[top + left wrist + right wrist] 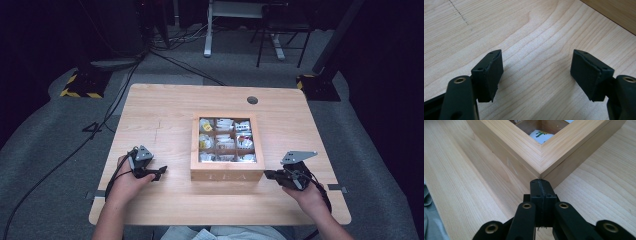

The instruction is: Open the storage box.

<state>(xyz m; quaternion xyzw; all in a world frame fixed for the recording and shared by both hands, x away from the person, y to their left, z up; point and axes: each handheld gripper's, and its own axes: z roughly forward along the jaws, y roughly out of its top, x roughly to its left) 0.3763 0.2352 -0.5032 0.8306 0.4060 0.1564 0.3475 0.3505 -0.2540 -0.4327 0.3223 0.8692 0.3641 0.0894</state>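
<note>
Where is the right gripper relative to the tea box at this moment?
In the high view the right gripper rests on the table just right of the wooden tea box, at its near right corner; the right gripper view shows its closed jaws pointing at that corner.

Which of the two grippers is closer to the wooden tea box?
Right. The right gripper, jaws shut, sits at the tea box's near right corner. The left gripper, jaws open, rests on the table left of it, apart.

Bare table (165,107) around my left gripper (159,173); passage free. Wooden tea box (227,174) blocks centre. My right gripper (270,174), jaws pressed together, at its near corner.
</note>
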